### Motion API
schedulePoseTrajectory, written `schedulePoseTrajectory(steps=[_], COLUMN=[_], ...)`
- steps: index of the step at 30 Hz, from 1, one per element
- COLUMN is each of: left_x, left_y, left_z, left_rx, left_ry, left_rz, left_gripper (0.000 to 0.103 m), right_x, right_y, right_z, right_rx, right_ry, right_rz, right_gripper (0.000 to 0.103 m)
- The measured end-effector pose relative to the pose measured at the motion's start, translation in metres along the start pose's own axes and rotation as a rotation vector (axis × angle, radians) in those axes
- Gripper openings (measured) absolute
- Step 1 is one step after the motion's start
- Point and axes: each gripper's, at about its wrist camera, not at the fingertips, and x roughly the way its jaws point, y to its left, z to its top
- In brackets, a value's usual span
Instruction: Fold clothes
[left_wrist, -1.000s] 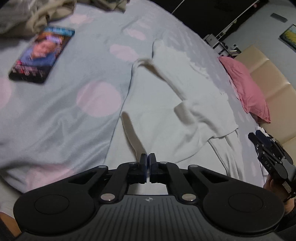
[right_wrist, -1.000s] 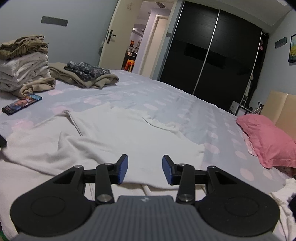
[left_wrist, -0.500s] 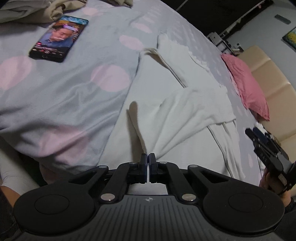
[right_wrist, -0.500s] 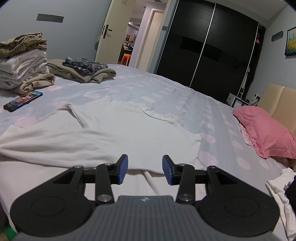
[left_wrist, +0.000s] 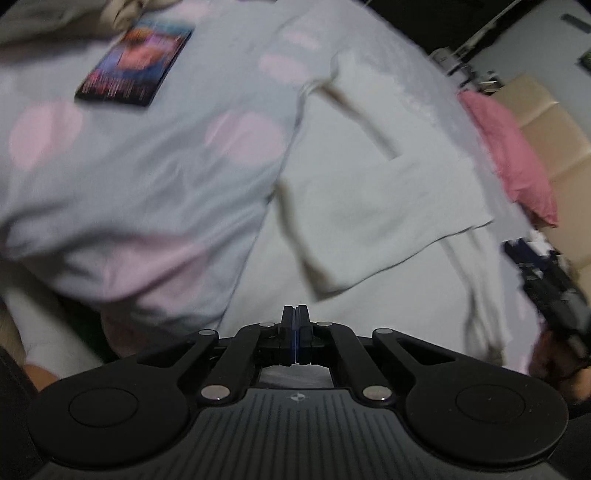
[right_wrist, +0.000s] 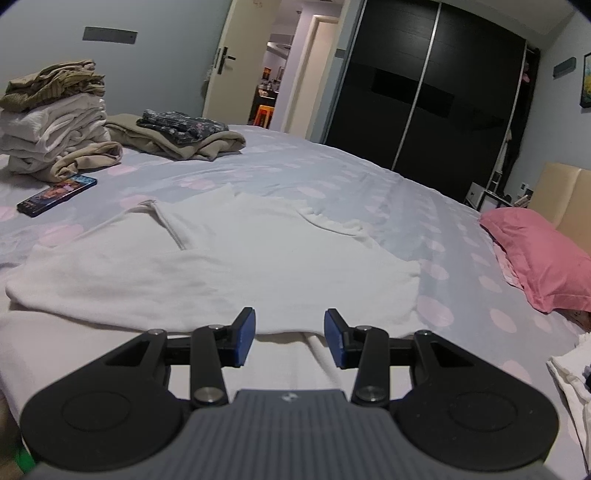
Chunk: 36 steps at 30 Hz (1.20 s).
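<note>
Lying on the bed: a white garment (right_wrist: 229, 266) spread flat on the bedspread (right_wrist: 332, 173), which is pale blue with pink dots; one part is folded across the body, leaving a straight folded edge toward the near side.
Garment in the left wrist view: the same white garment (left_wrist: 373, 206) sits above the gripper, blurred, with a folded flap ending in a corner close to the fingertips.
Left gripper (left_wrist: 295, 325): clenched, the two jaws pressed together with nothing visible between them; it points steeply down at the near part of the garment, and whether it touches the cloth cannot be told.
Right gripper (right_wrist: 289, 338): released, jaws standing apart with blue pads facing each other and nothing between them; it hovers low over the near hem of the garment.
Right gripper seen from the left: a dark blurred shape (left_wrist: 546, 284) at the right edge, held by a hand (left_wrist: 561, 365).
Phone (right_wrist: 57, 195): screen lit, on the bedspread left of the garment and apart from it.
Stack of folded clothes (right_wrist: 51, 125): far left of the bed, just behind the phone.
Second pile (right_wrist: 177, 134): tan cloth with a dark patterned piece on top, further back.
Pink pillow (right_wrist: 543, 254): on the right, against a beige headboard (right_wrist: 565, 199).
Background: black wardrobe (right_wrist: 424, 96) and an open door (right_wrist: 236, 62).
</note>
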Motion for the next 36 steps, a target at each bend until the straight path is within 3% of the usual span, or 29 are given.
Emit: schedulePoseTrajectory(steps=[3,6,7,11,13,17,22,27,31,36], left_x=[0.0,-0.012,-0.014,-0.009,0.002,0.036,0.061,0.048,0.04,0.042], left_y=[0.0,-0.005,-0.007,-0.022,-0.037,-0.072,-0.071,-0.039,-0.036,-0.048], left_z=[0.002,0.021,0.028,0.06,0.069,0.072,0.04,0.025,0.024,0.025], left_rx=[0.009,0.066,0.074,0.101,0.138,0.237,0.333,0.309,0.299,0.333], left_ry=[-0.026,-0.1,-0.123,-0.187,-0.201,-0.167,-0.089,-0.053,-0.04,-0.036], left_rz=[0.032,0.055,0.056,0.001,-0.047,-0.111,-0.065,-0.085,-0.077,-0.025], left_gripper=[0.0,0.019,0.021,0.021,0.022,0.022,0.021,0.016,0.015,0.015], right_x=[0.001,0.003,0.004,0.016,0.029,0.063,0.083,0.055,0.015,0.02], right_y=[0.006,0.021,0.03,0.069,0.077,0.076,0.071,0.038,0.011,-0.029], right_z=[0.002,0.009,0.012,0.014,0.014,0.016,0.004,-0.028,-0.046,-0.033], right_rx=[-0.023,-0.079,-0.119,-0.289,-0.29,-0.186,-0.13,0.009,0.082,0.139], right_ry=[0.0,-0.019,-0.028,-0.03,-0.021,0.007,0.067,0.169,0.203,0.144], right_rz=[0.05,0.154,0.194,0.312,0.336,0.292,0.255,0.305,0.314,0.094], right_gripper=[0.045,0.045,0.045,0.045,0.044,0.044,0.046,0.049,0.05,0.044])
